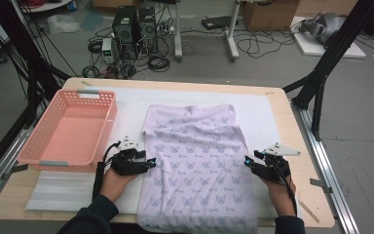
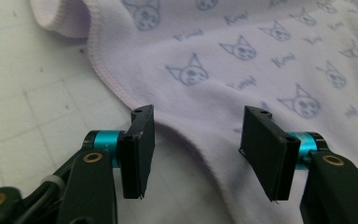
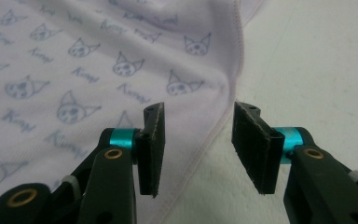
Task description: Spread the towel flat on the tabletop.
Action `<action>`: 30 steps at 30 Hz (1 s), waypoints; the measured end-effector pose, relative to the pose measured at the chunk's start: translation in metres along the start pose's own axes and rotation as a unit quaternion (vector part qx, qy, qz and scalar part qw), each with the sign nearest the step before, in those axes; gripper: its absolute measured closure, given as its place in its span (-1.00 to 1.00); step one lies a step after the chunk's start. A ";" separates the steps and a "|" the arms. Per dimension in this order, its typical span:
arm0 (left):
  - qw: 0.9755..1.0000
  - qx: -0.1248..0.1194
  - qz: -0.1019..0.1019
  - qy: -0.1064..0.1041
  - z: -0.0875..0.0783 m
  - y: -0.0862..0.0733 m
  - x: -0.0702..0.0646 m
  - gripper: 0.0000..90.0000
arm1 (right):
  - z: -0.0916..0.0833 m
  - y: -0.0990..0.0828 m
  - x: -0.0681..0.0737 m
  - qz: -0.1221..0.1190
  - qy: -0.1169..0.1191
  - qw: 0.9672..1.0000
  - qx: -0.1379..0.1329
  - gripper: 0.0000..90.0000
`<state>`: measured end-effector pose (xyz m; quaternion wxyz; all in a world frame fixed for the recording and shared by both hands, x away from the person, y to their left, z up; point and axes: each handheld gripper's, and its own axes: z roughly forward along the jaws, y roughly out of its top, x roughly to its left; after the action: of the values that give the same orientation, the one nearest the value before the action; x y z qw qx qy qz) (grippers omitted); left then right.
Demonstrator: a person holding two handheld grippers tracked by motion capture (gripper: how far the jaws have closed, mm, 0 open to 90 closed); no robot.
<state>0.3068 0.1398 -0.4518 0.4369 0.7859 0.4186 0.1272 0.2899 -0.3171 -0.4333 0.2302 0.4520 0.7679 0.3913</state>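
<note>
Across the middle of your table lies the lilac garment, spread flat on a white mat, with its near hem hanging over the table's front edge. Its fabric is pale lilac, printed all over with small blue cat faces and a short word in script; a stitched hem runs along each side edge.

Your left gripper sits at the garment's left edge and your right gripper at its right edge, both pointing inward toward the cloth. Each has its 2 jaws spread apart, with nothing pinched. In the left gripper view the hemmed edge curves between the jaws and lies loose on the mat. In the right gripper view the side hem runs down between the pads, untouched by either one.

To the left of the garment, on the same mat, stands a pink plastic basket. The table beneath is light wood with rounded corners.

From the high view you get the room: a grey floor, 2 black computer towers among tangled cables, cardboard boxes at the back, and black frame struts on both sides. The gripper views give you the weave, the stitching and the faint grid on the mat.
</note>
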 end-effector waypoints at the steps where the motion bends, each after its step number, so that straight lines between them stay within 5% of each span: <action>1: 1.000 0.001 0.013 0.007 0.000 -0.001 -0.004 0.04 | -0.001 -0.001 0.000 -0.001 0.006 1.000 0.002 0.21; 2: 1.000 0.003 0.030 0.009 0.000 -0.002 -0.008 0.15 | -0.001 -0.003 0.001 -0.002 0.011 1.000 0.005 0.21; 4: 0.997 0.010 0.074 -0.005 0.000 -0.003 -0.015 0.89 | 0.001 -0.004 0.003 -0.009 0.014 1.000 0.014 0.22; 5: 0.997 0.011 0.078 -0.001 0.000 -0.002 -0.016 0.92 | 0.002 -0.005 0.003 -0.009 0.017 1.000 0.018 0.21; 9: 0.999 0.012 0.038 0.031 -0.009 -0.003 0.001 0.95 | 0.007 -0.008 0.006 -0.012 0.027 0.999 0.031 0.19; 12: 0.999 -0.002 -0.010 0.036 -0.023 -0.004 0.021 0.95 | 0.009 -0.006 0.012 -0.018 0.035 0.999 0.030 0.19; 17: 0.999 -0.009 -0.017 0.045 -0.029 -0.005 0.025 0.95 | 0.019 -0.005 0.024 -0.035 0.042 0.997 0.050 0.16; 19: 0.999 -0.010 -0.014 0.048 -0.028 -0.006 0.024 0.95 | 0.019 -0.005 0.024 -0.022 0.035 0.998 0.051 0.17; 20: 0.999 -0.011 -0.014 0.045 -0.028 -0.006 0.023 0.95 | 0.019 -0.005 0.024 -0.017 0.037 0.998 0.052 0.36; 21: 0.999 -0.014 -0.014 0.041 -0.027 -0.007 0.022 0.95 | 0.017 -0.005 0.023 -0.014 0.044 0.998 0.053 0.87; 22: 0.999 -0.017 -0.015 0.036 -0.026 -0.008 0.021 0.94 | 0.016 -0.004 0.024 -0.028 0.039 0.997 0.058 0.95; 24: 0.999 -0.024 -0.027 0.021 -0.025 -0.009 0.018 0.71 | 0.013 -0.002 0.024 -0.061 -0.020 0.996 0.061 0.96; 26: 0.999 -0.025 -0.032 0.013 -0.024 -0.010 0.016 0.39 | 0.012 -0.005 0.016 -0.036 -0.050 0.997 0.045 0.96; 28: 0.999 -0.024 -0.034 0.010 -0.024 -0.012 0.013 0.20 | 0.013 -0.010 0.011 -0.015 -0.049 0.998 0.039 0.89; 30: 0.999 -0.024 -0.034 0.003 -0.024 -0.013 0.010 0.09 | 0.011 -0.013 0.013 -0.022 -0.059 0.998 0.029 0.56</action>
<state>0.2923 0.1649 -0.4501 0.4586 0.7600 0.4433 0.1244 0.2846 -0.3047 -0.4501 0.2701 0.4640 0.7738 0.3362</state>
